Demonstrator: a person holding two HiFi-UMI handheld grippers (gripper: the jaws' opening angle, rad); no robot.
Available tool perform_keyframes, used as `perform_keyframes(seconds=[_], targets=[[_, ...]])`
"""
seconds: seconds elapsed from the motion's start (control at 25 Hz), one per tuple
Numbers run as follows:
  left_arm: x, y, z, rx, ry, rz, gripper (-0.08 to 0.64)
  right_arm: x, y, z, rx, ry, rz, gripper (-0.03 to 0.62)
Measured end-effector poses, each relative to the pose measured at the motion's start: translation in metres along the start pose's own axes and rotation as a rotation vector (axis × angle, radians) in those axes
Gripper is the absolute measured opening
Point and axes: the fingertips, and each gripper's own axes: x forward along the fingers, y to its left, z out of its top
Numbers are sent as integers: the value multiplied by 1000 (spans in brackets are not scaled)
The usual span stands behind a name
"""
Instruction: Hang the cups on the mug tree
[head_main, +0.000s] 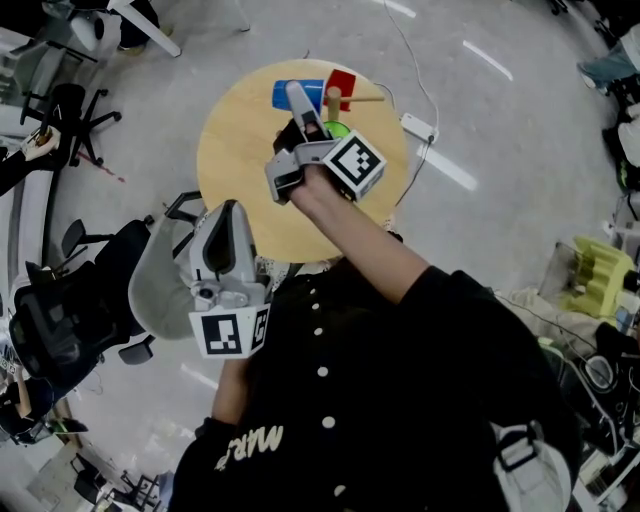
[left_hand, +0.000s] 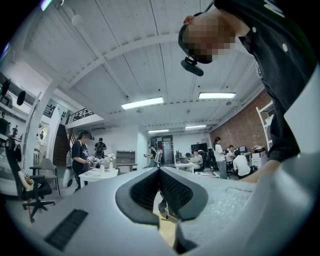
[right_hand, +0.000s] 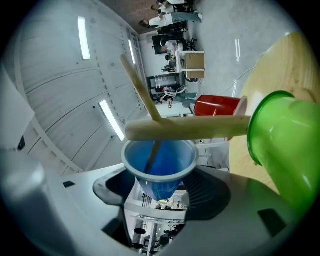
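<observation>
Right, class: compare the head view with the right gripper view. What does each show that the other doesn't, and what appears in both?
Only the head view: the left gripper beside the table, a chair, the person's black shirt. Only the right gripper view: the jaws of the right gripper closed on the blue cup, a peg running into that cup's mouth, ceiling lights. Both: that gripper, the blue cup, red cup, green cup, mug tree and table.
</observation>
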Motion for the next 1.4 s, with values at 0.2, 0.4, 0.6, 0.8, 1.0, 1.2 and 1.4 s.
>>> perform_keyframes(seconds=[0.2,0.4,0.6,0.8,1.0,1.2,1.4], targets=[[1,-2,0,0,-2,-2,-3,-3,-4,3,13,-8,12,316],[0,-4,-1,-4,-4,-3,-3,-3,-2,-1,53,4,52,327],[0,-5,-3,4,2,-3,-3,-5,-6,-7,72,24,49,331],[-3,-3,-5,5,5,-4,-3,-9,-8,-18,74,50,44,334],[-6,-6,1,2,-3,-5,-3,-15,-10,-26,56,81,26,334],[-8,-8,5,11,-18,4,-3,-28,-13,-47,10,167,-2,331],[-12,0,20,42,-50,63,-3,-50,-4,-104,-74,441,3,275]])
